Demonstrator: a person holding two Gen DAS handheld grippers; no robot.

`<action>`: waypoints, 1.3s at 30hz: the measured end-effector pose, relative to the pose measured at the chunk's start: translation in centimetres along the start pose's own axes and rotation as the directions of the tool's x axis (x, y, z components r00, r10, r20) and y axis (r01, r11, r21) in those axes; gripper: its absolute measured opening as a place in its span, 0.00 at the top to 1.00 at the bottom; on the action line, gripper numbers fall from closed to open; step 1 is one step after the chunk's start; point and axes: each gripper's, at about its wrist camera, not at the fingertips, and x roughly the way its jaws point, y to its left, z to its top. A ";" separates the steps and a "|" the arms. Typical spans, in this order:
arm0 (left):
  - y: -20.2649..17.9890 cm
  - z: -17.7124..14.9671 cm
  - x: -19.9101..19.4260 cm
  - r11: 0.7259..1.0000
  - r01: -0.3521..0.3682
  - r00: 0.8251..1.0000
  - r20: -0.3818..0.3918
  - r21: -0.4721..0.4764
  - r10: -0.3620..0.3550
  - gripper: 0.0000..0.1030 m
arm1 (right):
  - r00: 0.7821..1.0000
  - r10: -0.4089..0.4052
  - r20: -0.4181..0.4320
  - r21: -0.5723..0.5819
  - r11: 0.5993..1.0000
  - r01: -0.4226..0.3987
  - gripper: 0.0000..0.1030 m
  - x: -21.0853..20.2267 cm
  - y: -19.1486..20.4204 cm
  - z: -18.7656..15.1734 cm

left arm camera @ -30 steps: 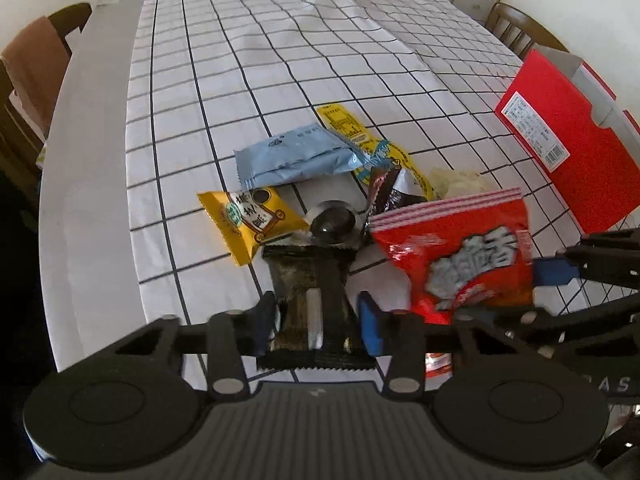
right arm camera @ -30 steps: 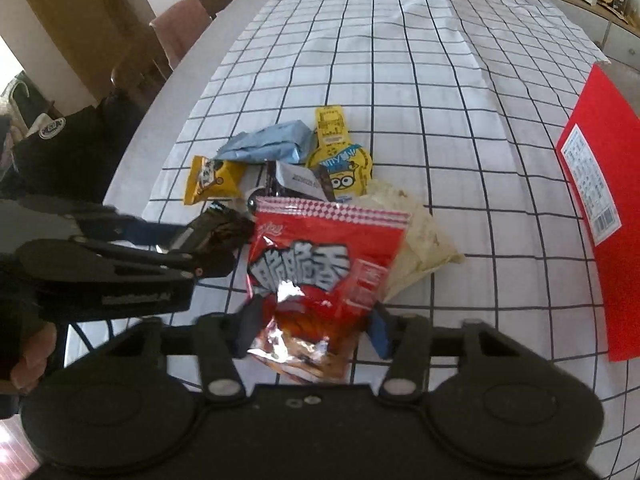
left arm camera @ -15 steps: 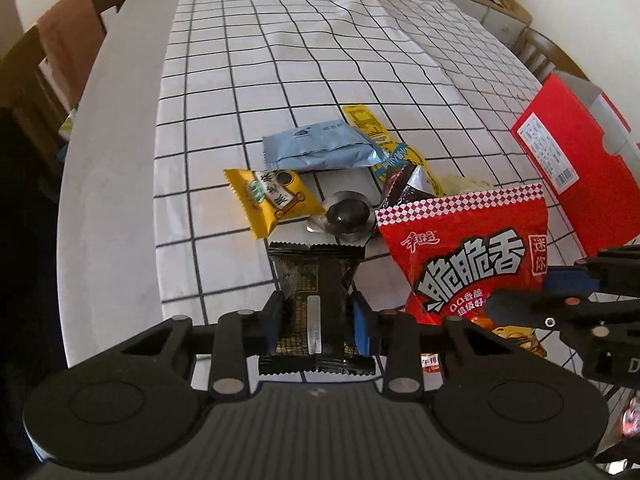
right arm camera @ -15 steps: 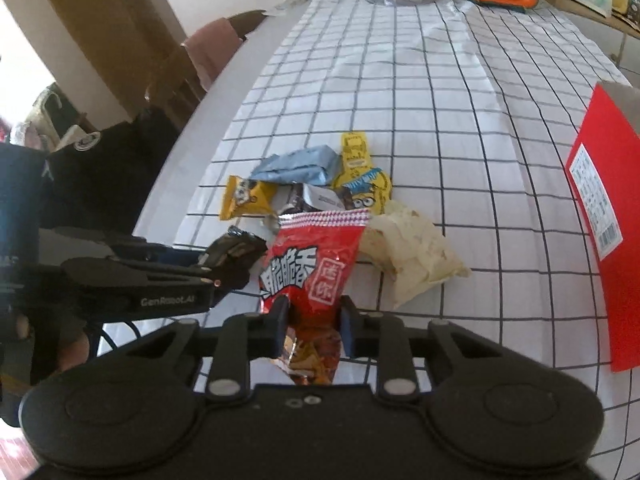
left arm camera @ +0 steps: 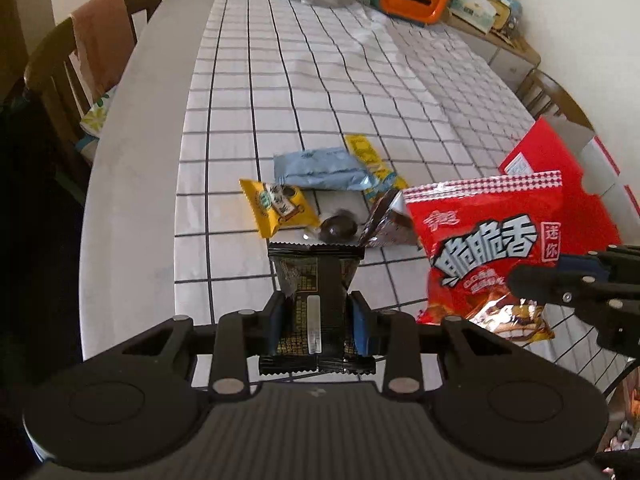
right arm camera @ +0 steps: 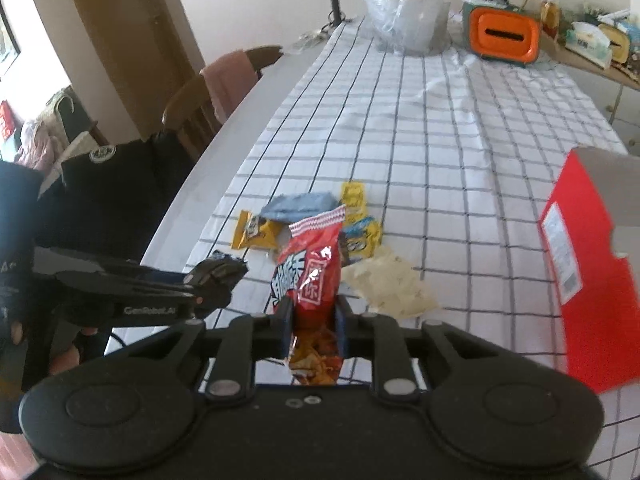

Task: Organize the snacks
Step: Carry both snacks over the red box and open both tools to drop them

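- Two grippers, two catches: the left gripper [left arm camera: 318,322] clamps a black snack packet [left arm camera: 316,280] across its narrow middle, the packet's long axis running straight out ahead of the fingers, its far end clear of the checked worktop [left arm camera: 320,92].
- The right gripper [right arm camera: 314,330] is pinched tight on the lower end of a red chip bag [right arm camera: 310,276]; the jaws have just been closing on it, and the bag now stands up and forward from them, crumpled at the bite.
- The red box [right arm camera: 588,280] lies to the right of both grippers, its open top turned away from the camera; by position the right gripper is the nearer of the two, so the chip bag looks likely to go first if the box is where the snacks belong.
- Left on the worktop in a loose cluster ahead: a yellow packet [left arm camera: 276,208], a pale blue packet [left arm camera: 320,170], a dark round sweet [left arm camera: 338,228], a yellow cartoon pouch [right arm camera: 362,236] and a whitish bag [right arm camera: 390,288].
- A gloved hand [right arm camera: 16,312] carries the left gripper at the right view's left edge.
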 end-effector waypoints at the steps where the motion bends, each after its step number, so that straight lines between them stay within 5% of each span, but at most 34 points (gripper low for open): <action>1: -0.3 0.1 -0.4 1.000 -0.005 1.000 0.007 0.001 0.005 0.68 | 1.000 -0.007 0.008 0.003 1.000 0.007 0.81 -0.5 -0.4 0.1; 19: -12.1 4.9 -6.3 0.997 0.021 0.985 0.168 0.072 -0.033 0.68 | 0.984 -0.077 0.160 0.067 0.995 0.067 0.81 -10.1 -11.3 2.2; 39: -31.8 8.4 -0.3 0.986 0.030 0.989 0.138 0.165 -0.053 0.68 | 0.974 -0.131 0.184 0.124 0.986 0.109 0.81 -14.8 -29.4 1.9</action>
